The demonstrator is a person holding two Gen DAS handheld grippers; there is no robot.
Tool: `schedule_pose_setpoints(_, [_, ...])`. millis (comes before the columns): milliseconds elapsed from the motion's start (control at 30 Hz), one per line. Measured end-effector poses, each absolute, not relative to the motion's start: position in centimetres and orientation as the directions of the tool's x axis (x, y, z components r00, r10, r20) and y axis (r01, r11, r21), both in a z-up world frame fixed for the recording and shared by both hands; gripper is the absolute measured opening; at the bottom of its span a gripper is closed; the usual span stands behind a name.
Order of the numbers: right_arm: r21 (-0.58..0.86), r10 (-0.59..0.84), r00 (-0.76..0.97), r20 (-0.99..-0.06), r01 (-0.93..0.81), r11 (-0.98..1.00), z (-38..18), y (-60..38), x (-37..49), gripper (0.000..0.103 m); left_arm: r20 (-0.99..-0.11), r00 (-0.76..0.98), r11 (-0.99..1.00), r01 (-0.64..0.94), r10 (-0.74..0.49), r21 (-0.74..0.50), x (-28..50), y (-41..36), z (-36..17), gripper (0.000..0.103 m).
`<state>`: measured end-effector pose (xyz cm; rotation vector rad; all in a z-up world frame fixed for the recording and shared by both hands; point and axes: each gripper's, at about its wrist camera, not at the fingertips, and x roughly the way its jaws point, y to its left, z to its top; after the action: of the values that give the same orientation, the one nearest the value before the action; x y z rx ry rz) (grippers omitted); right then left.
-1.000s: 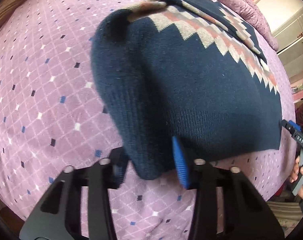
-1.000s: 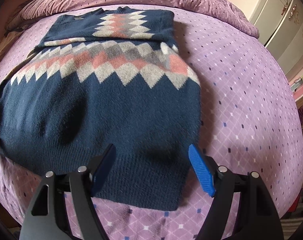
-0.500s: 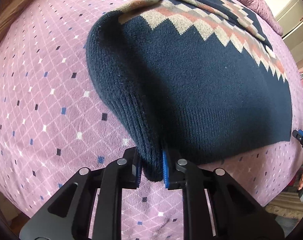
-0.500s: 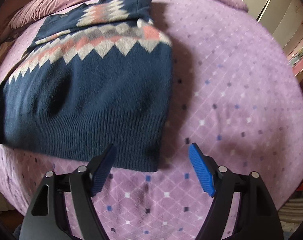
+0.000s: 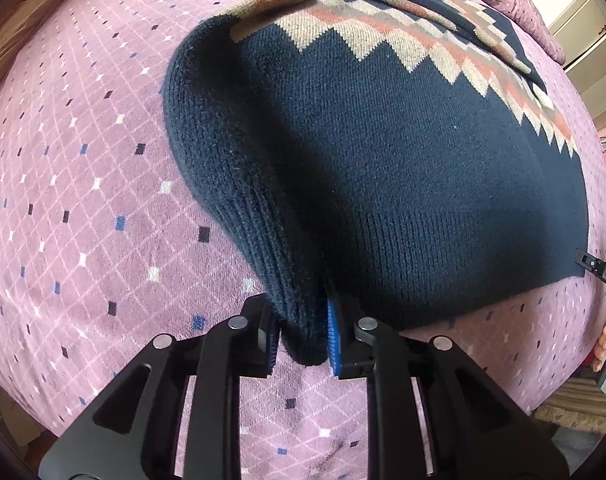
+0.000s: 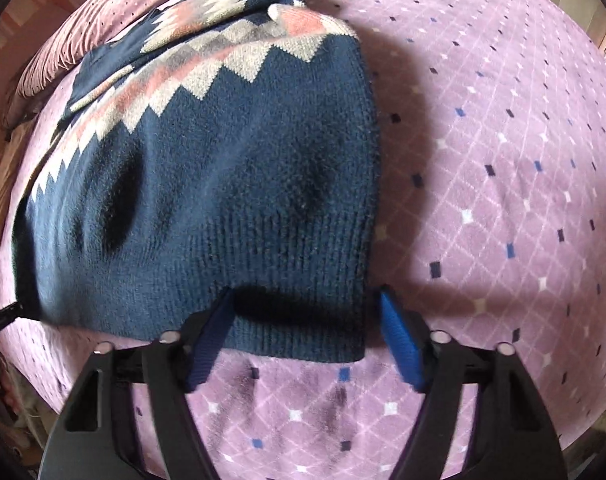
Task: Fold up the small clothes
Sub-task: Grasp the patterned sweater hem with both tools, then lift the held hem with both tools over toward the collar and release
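Now the left gripper (image 5: 303, 338) is clamped on the near left corner of the sweater (image 5: 403, 168); a second ago its jaws stood wide around that ribbed corner, so the grip is new. Ribbed hem bunches between the blue pads (image 5: 332, 340) and the fabric rises in a ridge from the bedspread (image 5: 83, 160).

Right gripper (image 6: 303, 332): a second ago it was over the middle of the hem, half a second ago beside the corner; now it straddles the near right corner. Its jaws have just been closing, hem between them, but the right pad (image 6: 401, 340) stands clear of the knit edge, so no grip yet.

Judgement: one corner secured, second pending; once both are held the hem can be carried up toward the collar.

Sweater: navy knit, zigzag band of grey, cream and salmon across the chest, ribbed hem nearest the cameras. Lies mostly flat on the purple diamond-print bedspread, sleeves apparently folded in, far end toward a pillow (image 6: 63, 52).
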<state>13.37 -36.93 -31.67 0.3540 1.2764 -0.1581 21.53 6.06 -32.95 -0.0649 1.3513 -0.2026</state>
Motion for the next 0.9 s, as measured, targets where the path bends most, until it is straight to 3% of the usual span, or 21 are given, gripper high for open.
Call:
schedule_pose_setpoints(100, [0.175,0.086,0.275,-0.958,0.316,0.932,-31.6,-36.6,13.3,0.058,-0.963,0.204,0.982,0.105,-0.174,-0.155,21.3,6.2,-32.9,0.024])
schedule_pose_setpoints(200, [0.184,0.095,0.270,-0.958,0.326,0.927,-31.6,-36.5,13.2,0.053,-0.964,0.197,0.982,0.095,-0.181,-0.165,21.2,6.6,-33.3,0.035])
schedule_pose_setpoints(333, [0.178,0.095,0.264,-0.960,0.310,0.934,-31.7,-36.2,13.6,0.036,-0.961,0.197,0.979,0.107,-0.194,-0.176,21.4,6.2,-33.4,0.038])
schedule_pose_setpoints(367, [0.174,0.093,0.264,-0.960,0.301,0.938,-31.7,-36.1,13.7,0.033,-0.963,0.198,0.980,0.122,-0.182,-0.161,21.4,5.9,-33.4,0.037])
schedule_pose_setpoints(433, [0.168,0.088,0.270,-0.959,0.290,0.942,-31.5,-35.9,13.9,0.019,-0.965,0.195,0.979,0.136,-0.177,-0.152,21.6,5.5,-33.2,0.025])
schedule_pose_setpoints(533, [0.140,0.064,0.279,-0.958,0.263,0.955,-31.0,-35.2,14.3,0.014,-0.966,0.199,0.979,0.148,-0.166,-0.138,21.8,5.0,-32.7,0.016])
schedule_pose_setpoints(733, [0.126,0.050,0.319,-0.946,0.220,0.967,-28.7,-34.6,14.3,0.011,-0.966,0.215,0.979,0.175,-0.141,-0.103,22.0,4.7,-31.2,0.014])
schedule_pose_setpoints(900, [0.154,0.062,0.406,-0.912,0.199,0.968,-24.4,-34.5,15.7,0.011,-0.938,0.320,0.977,0.201,-0.132,-0.069,23.5,3.7,-26.5,0.014])
